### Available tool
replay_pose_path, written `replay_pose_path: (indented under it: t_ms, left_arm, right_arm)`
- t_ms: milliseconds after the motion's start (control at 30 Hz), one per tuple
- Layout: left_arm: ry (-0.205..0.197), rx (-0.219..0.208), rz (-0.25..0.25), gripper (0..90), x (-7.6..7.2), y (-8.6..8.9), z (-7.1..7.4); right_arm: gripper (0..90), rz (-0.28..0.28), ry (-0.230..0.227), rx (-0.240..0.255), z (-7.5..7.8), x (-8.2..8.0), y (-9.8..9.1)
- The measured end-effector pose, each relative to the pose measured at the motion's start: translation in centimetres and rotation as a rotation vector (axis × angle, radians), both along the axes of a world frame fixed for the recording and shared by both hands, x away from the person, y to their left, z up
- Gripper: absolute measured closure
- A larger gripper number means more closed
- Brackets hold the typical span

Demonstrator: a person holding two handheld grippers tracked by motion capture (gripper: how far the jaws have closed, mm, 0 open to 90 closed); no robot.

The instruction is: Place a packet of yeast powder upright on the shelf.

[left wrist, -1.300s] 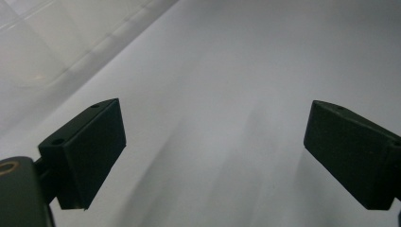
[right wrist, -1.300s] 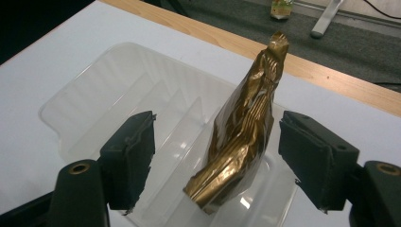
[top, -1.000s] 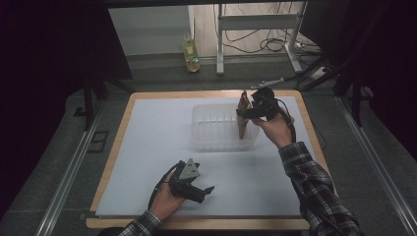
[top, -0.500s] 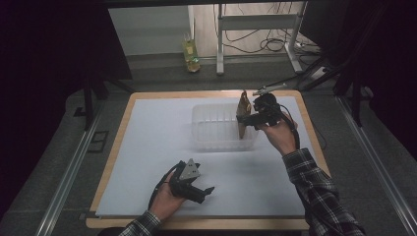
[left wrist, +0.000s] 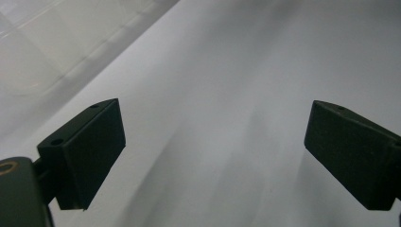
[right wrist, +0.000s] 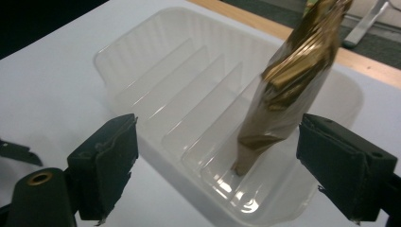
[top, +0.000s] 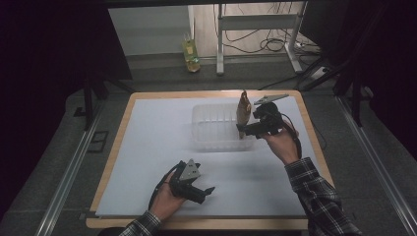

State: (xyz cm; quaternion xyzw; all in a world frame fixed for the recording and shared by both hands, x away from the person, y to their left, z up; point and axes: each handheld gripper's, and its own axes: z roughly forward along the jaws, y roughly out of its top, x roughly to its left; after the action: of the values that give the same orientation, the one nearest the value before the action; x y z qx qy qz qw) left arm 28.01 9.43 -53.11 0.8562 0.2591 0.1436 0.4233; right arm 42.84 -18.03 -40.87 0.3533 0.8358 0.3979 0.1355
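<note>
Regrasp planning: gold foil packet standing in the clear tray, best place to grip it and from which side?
Grip the gold foil packet at its upper half, above the clear tray's rim, coming from the open side where the right hand-held gripper sits now. It stands tilted on its narrow end in a groove between ribs, so the lower part is walled in. Close across its flat faces.

A yellow-green bottle stands on the floor beyond the wooden-edged table. Right of the bottle, cables lie tangled beneath a white metal stand.
</note>
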Motion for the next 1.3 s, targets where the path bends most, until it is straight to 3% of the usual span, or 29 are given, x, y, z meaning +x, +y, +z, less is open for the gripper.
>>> replay_pose_path:
  t_ms: [367, 933, 1300]
  left_arm:
    - [-0.004, 0.000, -0.002, 5.9, 0.0, 0.0, 0.0]
    - [-0.003, 0.003, -0.004, 5.8, 0.0, 0.0, 0.0]
    - [0.000, -0.001, -0.004, 5.9, -0.1, 0.0, 0.1]
  right_arm:
    - [10.7, 0.044, 0.003, 0.012, -1.2, -1.3, -0.2]
    - [3.0, 0.123, -0.013, -0.023, -3.3, -3.6, -0.7]
    - [0.0, 0.137, -0.013, -0.053, -4.5, -5.0, -1.5]
